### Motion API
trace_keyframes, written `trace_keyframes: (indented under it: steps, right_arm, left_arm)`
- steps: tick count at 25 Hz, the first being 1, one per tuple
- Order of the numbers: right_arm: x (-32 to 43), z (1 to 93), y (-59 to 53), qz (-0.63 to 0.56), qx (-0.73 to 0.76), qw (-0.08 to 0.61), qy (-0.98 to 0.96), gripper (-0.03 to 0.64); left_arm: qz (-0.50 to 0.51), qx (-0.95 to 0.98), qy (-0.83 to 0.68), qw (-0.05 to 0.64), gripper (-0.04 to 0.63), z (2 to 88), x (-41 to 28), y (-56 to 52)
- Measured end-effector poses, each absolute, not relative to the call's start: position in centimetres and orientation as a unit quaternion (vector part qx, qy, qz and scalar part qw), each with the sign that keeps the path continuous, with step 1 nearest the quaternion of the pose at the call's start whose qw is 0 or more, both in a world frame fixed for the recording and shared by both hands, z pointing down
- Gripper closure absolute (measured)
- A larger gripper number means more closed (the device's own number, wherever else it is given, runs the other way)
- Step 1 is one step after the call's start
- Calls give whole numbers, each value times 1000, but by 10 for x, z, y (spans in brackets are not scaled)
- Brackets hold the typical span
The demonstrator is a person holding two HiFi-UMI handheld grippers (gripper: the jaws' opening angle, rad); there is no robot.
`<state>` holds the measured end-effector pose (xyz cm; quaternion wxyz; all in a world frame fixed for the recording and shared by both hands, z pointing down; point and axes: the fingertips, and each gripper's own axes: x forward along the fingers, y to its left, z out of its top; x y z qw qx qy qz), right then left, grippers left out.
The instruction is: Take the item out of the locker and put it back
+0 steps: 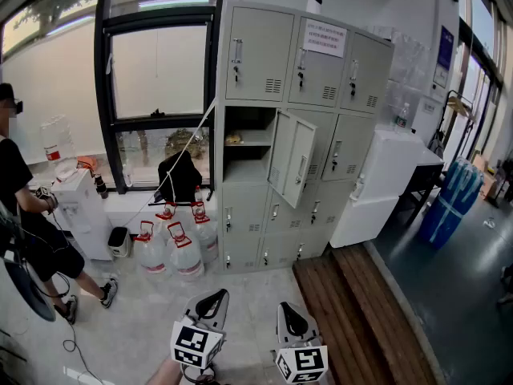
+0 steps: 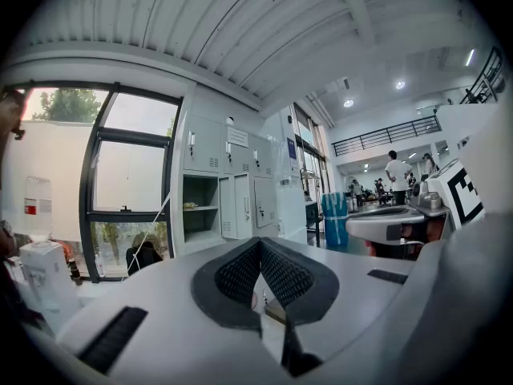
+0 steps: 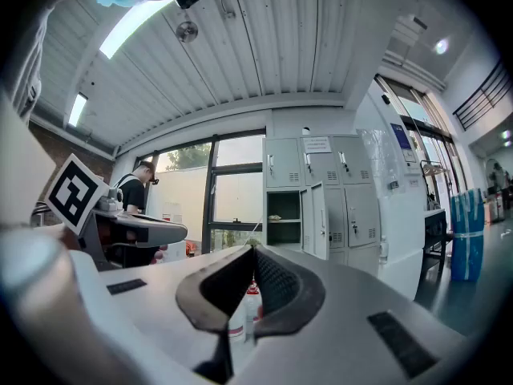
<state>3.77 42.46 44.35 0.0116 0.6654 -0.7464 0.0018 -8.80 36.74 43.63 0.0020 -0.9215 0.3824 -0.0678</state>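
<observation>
The grey locker bank [image 1: 321,95] stands ahead against the wall. One compartment [image 1: 248,147] in its left column is open, its door [image 1: 292,157] swung out to the right. A small yellowish item [image 1: 234,139] lies on the shelf inside; I also see the item [image 2: 189,205] in the left gripper view and the item [image 3: 274,216] in the right gripper view. My left gripper [image 1: 212,299] and right gripper [image 1: 292,319] are low in the head view, far short of the locker. Both point at it, jaws shut with nothing between them.
Several water jugs [image 1: 172,247] and a black bag [image 1: 180,175] stand left of the locker under the window. A person [image 1: 24,215] stands by a white dispenser [image 1: 84,211] at the left. Right of the locker are a white cabinet [image 1: 377,187], a wooden platform [image 1: 353,311] and a blue barrel [image 1: 453,199].
</observation>
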Motion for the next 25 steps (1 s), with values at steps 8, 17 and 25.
trace_keyframes:
  steps: [8, 17, 25]
  right_arm:
    - [41, 445, 428, 6, 661, 1, -751, 595]
    - [54, 456, 419, 13, 664, 5, -747, 595]
    - [65, 461, 373, 17, 663, 3, -748, 595]
  left_arm:
    - [-66, -921, 383, 3, 574, 438, -82, 372]
    - [-76, -922, 380, -2, 574, 447, -69, 360]
    - [-73, -925, 373, 6, 574, 442, -50, 315]
